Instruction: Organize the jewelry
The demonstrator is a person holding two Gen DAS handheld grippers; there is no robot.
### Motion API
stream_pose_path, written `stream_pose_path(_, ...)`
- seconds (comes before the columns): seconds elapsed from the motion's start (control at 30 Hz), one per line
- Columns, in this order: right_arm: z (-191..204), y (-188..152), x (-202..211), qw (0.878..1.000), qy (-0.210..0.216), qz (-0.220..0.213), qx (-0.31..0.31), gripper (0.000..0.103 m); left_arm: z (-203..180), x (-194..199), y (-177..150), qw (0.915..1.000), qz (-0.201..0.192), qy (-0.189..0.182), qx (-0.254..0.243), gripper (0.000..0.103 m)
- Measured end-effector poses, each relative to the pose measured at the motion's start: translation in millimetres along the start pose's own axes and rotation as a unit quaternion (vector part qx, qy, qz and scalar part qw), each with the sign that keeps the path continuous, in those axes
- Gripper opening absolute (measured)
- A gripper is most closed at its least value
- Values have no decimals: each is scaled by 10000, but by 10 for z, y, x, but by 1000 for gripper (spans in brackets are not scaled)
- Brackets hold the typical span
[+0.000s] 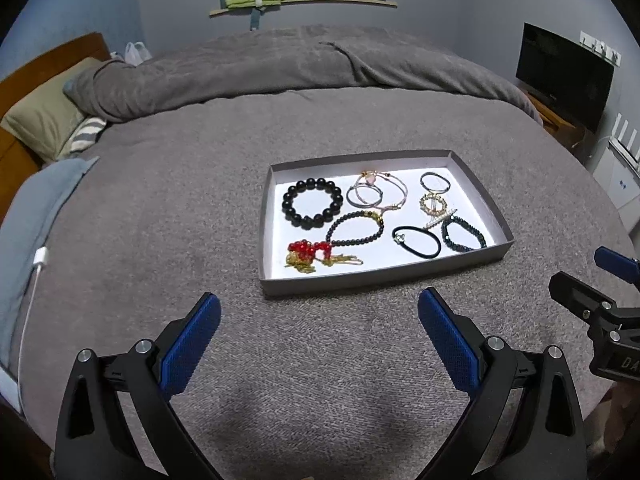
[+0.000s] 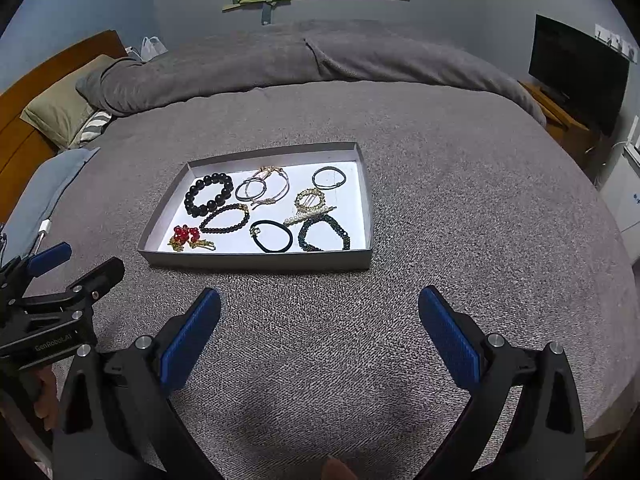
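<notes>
Both claws sit nearest the lens, each spread wide with nothing between its blue pads: the left claw hovers over the grey blanket short of the tray's near wall, and the right claw hangs likewise, the tray ahead of it and to its left. Neither touches the tray or the jewelry.

Further out, a shallow grey tray rests flat on the bed, its white floor holding all the pieces — none lies outside it.

Left to right in the left wrist view: a big black bead bracelet occupies the far left corner; below it, by the near wall, lies a red bead cluster with gold tassels. A slim dark bead bracelet sits just beside the red cluster, close enough that I cannot tell whether they touch. Behind it, thin silver and pink bangles overlap one another. Next is a black hair tie near the front wall, then a pearl hair clip lying slantwise between the tie and a gold ring-shaped piece. A thin dark loop rests in the far right corner, and a dark green bead bracelet — its upper edge at the pearl clip's end — fills the near right corner.
</notes>
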State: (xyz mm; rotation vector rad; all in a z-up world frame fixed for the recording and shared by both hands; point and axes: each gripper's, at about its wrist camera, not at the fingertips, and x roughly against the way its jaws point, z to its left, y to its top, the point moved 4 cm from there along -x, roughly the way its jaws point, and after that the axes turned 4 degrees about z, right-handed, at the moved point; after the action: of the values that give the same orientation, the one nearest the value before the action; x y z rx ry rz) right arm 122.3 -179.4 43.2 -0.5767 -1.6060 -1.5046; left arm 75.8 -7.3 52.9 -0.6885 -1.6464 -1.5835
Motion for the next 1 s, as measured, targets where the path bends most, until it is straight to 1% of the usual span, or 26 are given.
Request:
stream_pose_path(0.2,-3,0,3,10000,-10,-10,14,98,4,-13,-12,10000,57,22,-20,98)
stream_pose_path(1.0,9,-10,58,10000,-18,-37,49,98,-24,-12,-22,10000,73,-11,-61,98)
